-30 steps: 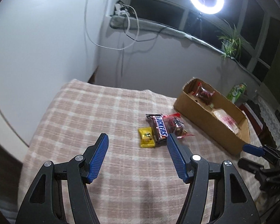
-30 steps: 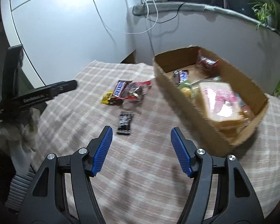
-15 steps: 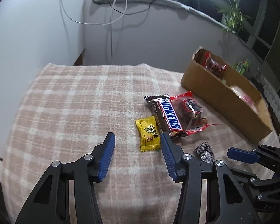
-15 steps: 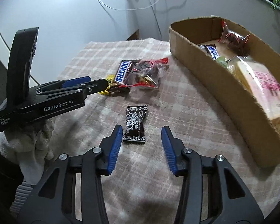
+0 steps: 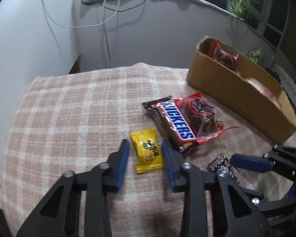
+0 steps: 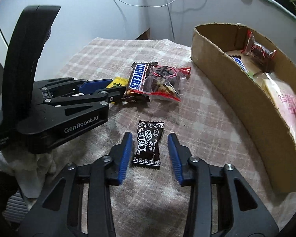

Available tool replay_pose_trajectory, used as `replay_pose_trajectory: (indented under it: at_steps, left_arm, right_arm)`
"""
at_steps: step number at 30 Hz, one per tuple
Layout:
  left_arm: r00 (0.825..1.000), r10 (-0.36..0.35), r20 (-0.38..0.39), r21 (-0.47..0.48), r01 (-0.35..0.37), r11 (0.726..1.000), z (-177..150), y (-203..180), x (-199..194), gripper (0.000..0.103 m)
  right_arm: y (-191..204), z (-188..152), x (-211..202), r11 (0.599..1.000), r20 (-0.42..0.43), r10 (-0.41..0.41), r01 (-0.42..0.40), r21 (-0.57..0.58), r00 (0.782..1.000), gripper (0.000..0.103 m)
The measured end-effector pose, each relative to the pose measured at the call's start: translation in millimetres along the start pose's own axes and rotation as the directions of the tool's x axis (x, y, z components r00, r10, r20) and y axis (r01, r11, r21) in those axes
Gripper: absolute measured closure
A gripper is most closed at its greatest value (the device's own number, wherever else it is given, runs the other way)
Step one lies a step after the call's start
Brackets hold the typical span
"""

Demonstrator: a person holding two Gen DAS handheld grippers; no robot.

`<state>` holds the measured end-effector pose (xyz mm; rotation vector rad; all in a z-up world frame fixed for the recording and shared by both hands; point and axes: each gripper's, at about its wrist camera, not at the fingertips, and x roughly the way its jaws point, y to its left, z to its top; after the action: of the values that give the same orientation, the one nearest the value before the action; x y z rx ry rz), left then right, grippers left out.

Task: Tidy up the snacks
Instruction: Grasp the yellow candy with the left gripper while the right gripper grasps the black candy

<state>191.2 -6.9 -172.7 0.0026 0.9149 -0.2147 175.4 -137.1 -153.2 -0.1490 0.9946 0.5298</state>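
We held the left gripper (image 5: 145, 151) part open around the yellow candy (image 5: 147, 150), not gripping it. Our right gripper (image 6: 150, 150) stood likewise about the black candy (image 6: 148, 142), the box (image 6: 246, 98) at two o'clock.

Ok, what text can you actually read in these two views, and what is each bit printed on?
"SNICKERS": on the brown Snickers bar, first letter partly cut off in both views.
"GenRobot.AI": on the left gripper body, seen from the right wrist.
"Plum Candy" with Chinese characters: on the black candy, partly legible.
Yellow candy: print too blurred.
Pink print on the bread bag in the cardboard box: unreadable.
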Motion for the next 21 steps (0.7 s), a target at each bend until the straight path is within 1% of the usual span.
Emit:
replay_pose_trajectory:
  at_steps: [1, 4, 11, 15, 21]
  left_arm:
    - [1.0, 0.003, 0.0, 0.01, -0.003, 1.0, 0, -2, 1, 0.078]
    - [1.0, 0.006, 0.001, 0.016, -0.006, 1.0, 0, -3, 1, 0.079]
    - [1.0, -0.009, 0.011, -0.028, 0.009, 1.0, -3, 6, -6, 0.08]
    - [1.0, -0.012, 0.025, -0.058, 0.014, 0.998, -6, 11, -16, 0.08]
    - [0.998, -0.015, 0.068, -0.088, 0.021, 0.996, -1, 14, -34, 0.08]
  right_arm:
    - [0, 0, 0, 1.0, -0.001, -0.005, 0.005, -0.002, 1.0, 0.076]
    - [-3, 1, 0, 1.0, -0.004, 0.003, -0.003, 0.006, 1.0, 0.077]
    - [-12, -4, -12, 0.999, 0.003, 0.03, -0.03, 0.036, 1.0, 0.078]
    - [-16, -5, -28, 0.998, 0.031, 0.042, -0.043, 0.042, 0.999, 0.078]
    - [-25, -3, -53, 0.997, 0.077, 0.051, -0.056, 0.057, 0.996, 0.078]
